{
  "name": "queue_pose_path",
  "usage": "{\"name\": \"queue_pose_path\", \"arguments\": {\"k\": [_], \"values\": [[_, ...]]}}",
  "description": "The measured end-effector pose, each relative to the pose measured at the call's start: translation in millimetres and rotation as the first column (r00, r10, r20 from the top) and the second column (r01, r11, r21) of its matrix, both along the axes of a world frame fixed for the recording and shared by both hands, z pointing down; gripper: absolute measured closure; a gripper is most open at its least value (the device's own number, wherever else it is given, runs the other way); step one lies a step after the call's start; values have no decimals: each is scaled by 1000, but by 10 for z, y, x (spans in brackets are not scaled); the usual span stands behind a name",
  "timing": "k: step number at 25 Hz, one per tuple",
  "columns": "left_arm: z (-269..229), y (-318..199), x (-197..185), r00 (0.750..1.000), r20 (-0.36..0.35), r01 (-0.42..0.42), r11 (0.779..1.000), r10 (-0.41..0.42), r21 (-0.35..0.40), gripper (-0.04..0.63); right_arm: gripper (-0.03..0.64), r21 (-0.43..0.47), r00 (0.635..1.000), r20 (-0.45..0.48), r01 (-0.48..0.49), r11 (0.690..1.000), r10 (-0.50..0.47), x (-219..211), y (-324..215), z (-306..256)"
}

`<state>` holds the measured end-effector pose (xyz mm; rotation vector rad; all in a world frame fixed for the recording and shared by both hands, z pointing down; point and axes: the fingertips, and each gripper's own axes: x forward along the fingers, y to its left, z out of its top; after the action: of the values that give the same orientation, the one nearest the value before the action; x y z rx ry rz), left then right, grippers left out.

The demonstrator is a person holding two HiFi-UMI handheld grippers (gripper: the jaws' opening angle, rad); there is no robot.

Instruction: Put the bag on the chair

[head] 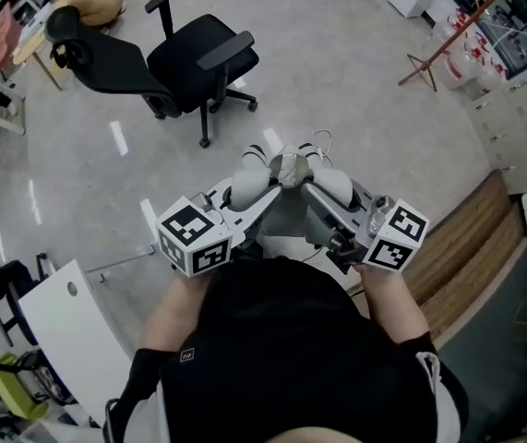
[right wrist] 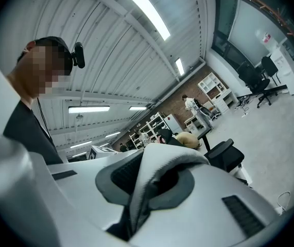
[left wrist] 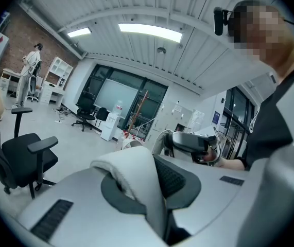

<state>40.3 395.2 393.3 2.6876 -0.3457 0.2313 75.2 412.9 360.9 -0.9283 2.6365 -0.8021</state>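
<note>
Floor (head: 355, 81); bag straps (left wrist: 134, 171) inside both tongs (left wrist: 157, 210) (right wrist: 136, 210)

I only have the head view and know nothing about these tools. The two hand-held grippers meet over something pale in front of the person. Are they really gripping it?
Observer: Yes. The left gripper view shows the left hand-held gripper with its jaws shut on a pale strap.
Operator: And the other one?
Observer: The right gripper view shows the right hand-held gripper pinching the pale strap in the same way.
Operator: Is anyone else in the room?
Observer: Yes. The left gripper view shows a person standing far off by white shelves, beyond the chair.
</note>
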Motion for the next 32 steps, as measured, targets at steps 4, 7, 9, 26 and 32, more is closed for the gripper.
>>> {"name": "queue_pose_path", "arguments": {"k": [4,7,9,26,32], "values": [[4,-438,-212,1000,-2,-11,1000,11,0,548,569,-2,1000,-10,4,1000,-4,-188,-443,4],[-9,-732,-362,1000,4,-26,999,26,22,548,569,-6,1000,-3,9,1000,-9,-302,-788,-4],[-70,-887,-439,999,5,-39,998,38,44,548,569,-4,1000,16,3,1000,-3,-358,-971,-65],[-424,-2085,-657,998,-36,52,993,-49,107,549,569,55,998,-16,58,997,-57,-570,-2075,-360],[-312,-2449,-409,998,-10,68,996,-67,63,549,569,39,996,21,82,996,-83,-300,-2494,-259]]}}
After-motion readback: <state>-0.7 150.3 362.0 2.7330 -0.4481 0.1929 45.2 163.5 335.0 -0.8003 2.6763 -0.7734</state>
